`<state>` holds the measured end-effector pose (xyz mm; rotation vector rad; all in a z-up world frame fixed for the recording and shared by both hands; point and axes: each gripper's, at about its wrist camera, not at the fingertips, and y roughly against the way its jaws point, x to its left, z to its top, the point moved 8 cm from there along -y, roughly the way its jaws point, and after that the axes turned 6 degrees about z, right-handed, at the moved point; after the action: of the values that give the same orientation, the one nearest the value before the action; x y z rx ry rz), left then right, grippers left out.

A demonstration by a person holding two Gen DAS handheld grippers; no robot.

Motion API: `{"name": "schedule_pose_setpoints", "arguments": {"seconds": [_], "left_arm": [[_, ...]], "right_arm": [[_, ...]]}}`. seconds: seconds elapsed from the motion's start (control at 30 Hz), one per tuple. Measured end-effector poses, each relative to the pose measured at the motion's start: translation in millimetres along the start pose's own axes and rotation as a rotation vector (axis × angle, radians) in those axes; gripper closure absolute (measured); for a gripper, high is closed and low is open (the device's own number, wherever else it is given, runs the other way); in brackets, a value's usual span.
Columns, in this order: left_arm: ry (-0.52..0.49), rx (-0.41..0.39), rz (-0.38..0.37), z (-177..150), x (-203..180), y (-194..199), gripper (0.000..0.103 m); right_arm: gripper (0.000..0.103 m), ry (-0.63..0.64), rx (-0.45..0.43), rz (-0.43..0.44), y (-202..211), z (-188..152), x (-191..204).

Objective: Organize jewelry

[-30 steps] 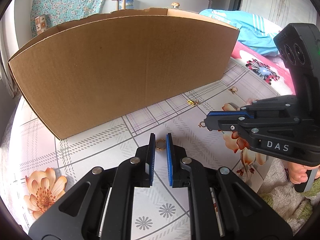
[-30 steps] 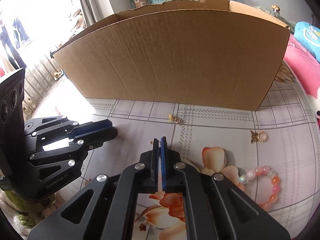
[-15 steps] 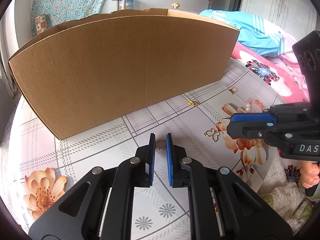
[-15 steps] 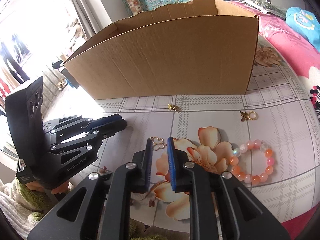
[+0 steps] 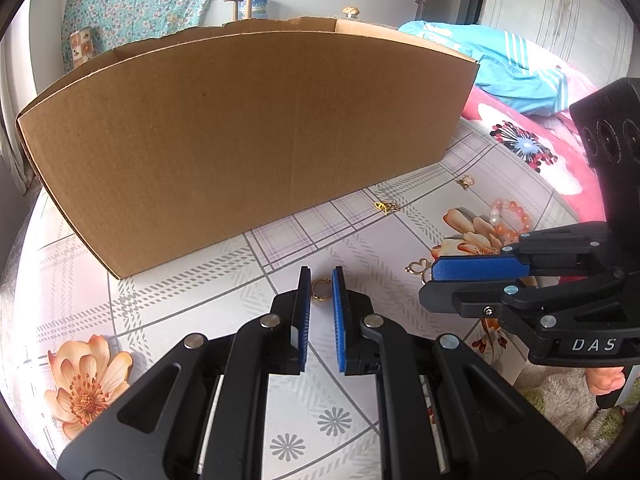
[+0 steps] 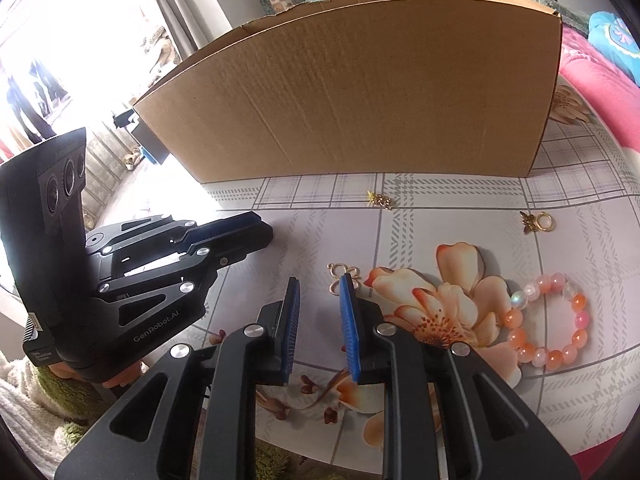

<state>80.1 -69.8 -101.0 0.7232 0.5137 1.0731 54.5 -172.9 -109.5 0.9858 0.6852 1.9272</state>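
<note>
Pick-up step: left gripper (image 5: pixel 321 292) narrowly open around gold ring (image 5: pixel 321 290) on tablecloth (image 5: pixel 180 304), not yet clamped; right gripper (image 6: pixel 319 300) open, empty by butterfly charm (image 6: pixel 343 276); next squeeze ring, lift into cardboard box (image 5: pixel 248 136).

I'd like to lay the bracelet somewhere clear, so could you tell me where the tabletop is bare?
Free: the stretch left of the left gripper, between the cardboard box and the printed flower. Crowded: the right side, with the gold ring, butterfly charm, bead bracelet and two small gold pieces.
</note>
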Motion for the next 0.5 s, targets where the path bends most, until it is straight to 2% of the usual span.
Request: {"name": "schedule_pose_setpoints", "arguments": {"seconds": [0.17,0.23,0.33,0.5], "left_arm": [[0.002,-0.001,-0.007,-0.9,1.2,0.5,0.093],[0.002,-0.002,-0.009,-1.2,1.2,0.4,0.093],[0.002,-0.004,-0.009,-1.1,0.7,0.0,0.093],[0.003,-0.003,-0.010,-2.1,2.0,0.7,0.093]], "right_arm": [[0.082,0.005,0.002,0.019,-6.8,3.4,8.4],[0.081,0.013,-0.006,0.003,-7.2,6.7,13.1],[0.072,0.034,-0.020,-0.045,-2.6,9.1,12.7],[0.071,0.074,-0.020,-0.096,-3.3,12.5,10.5]]}}
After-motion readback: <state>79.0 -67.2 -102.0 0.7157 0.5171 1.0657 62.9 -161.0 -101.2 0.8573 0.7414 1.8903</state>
